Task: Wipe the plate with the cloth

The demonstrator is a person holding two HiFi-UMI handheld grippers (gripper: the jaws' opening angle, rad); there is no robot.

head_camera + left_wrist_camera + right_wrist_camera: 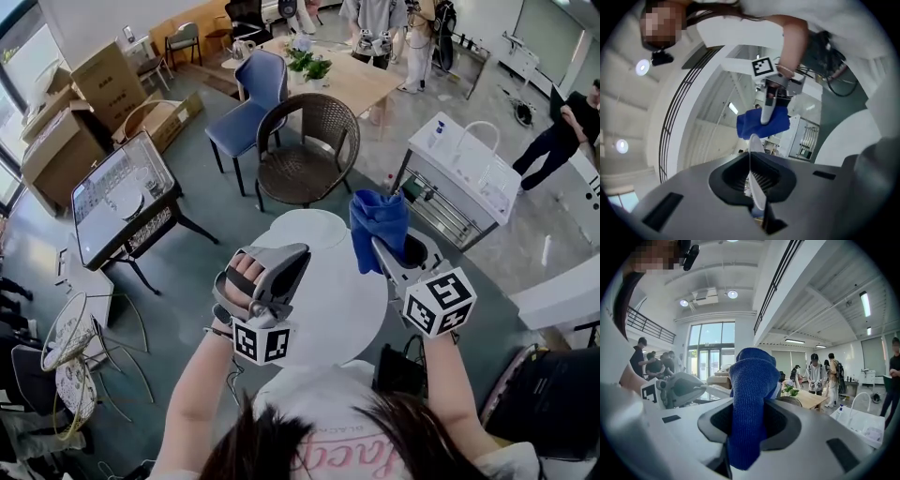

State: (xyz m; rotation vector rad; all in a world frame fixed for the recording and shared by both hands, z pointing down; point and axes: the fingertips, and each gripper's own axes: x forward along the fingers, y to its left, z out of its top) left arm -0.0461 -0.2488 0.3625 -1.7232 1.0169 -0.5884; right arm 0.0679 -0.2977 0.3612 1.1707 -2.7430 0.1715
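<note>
1. The left gripper is lying rolled onto its side and pointing roughly level, away from the person. The left hand is wrapping its fingers round the handle.
2. Its jaws are standing almost together and pinching the rim of the white plate. In the left gripper view the plate is showing edge-on, as a thin sliver running straight out ahead of the jaws.
3. The right gripper is pointing forward and tilting slightly down, just to the right of the left gripper. Its marker cube is facing up toward the person.
4. Its jaws are clamping the blue cloth, which is bunching up out of the jaw gap and drooping over the tips.
5. Seen from the left gripper, the cloth is hanging just beyond the plate's far edge. Whether the two are touching cannot be told.
6. The marker cube is hiding the right hand, and the cloth is covering the right gripper's tips.
7. In the head view the plate is blending into the white round table below both grippers, so its outline is hard to trace.
</note>
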